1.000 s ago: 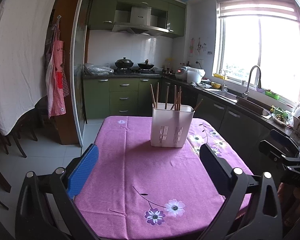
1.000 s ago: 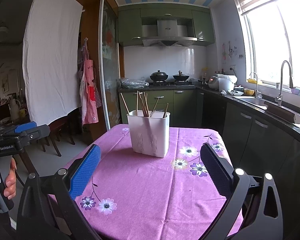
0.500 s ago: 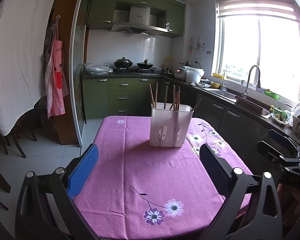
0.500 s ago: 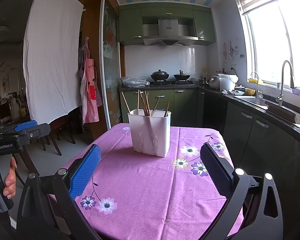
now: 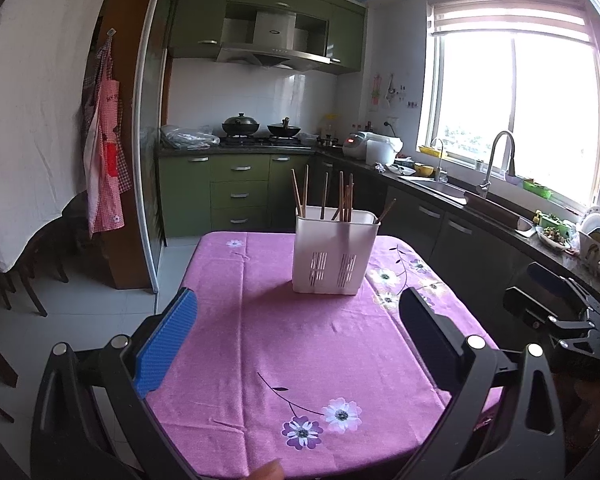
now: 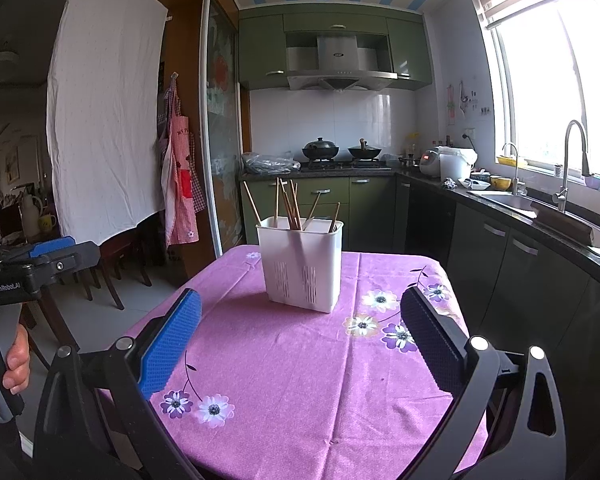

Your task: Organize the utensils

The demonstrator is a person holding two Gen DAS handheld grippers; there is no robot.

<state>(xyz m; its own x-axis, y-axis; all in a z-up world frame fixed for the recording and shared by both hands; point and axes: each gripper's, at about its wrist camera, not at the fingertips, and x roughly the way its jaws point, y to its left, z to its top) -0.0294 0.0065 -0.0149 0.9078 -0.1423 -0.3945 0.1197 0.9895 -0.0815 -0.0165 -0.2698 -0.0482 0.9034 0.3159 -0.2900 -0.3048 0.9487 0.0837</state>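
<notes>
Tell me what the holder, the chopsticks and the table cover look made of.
Holder: seemingly matte white moulded plastic, with thin smooth walls and slotted vents. Chopsticks: probably wood or bamboo, brown and dull; too small to say which. Table cover: woven cloth, magenta with printed flowers, creased and draping over the edge.

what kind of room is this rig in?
A home kitchen with a dining table, most likely. A gas stove with two woks sits under a range hood, a sink with a tall faucet runs below the window, and a white chopstick holder stands on the purple floral tablecloth.
</notes>
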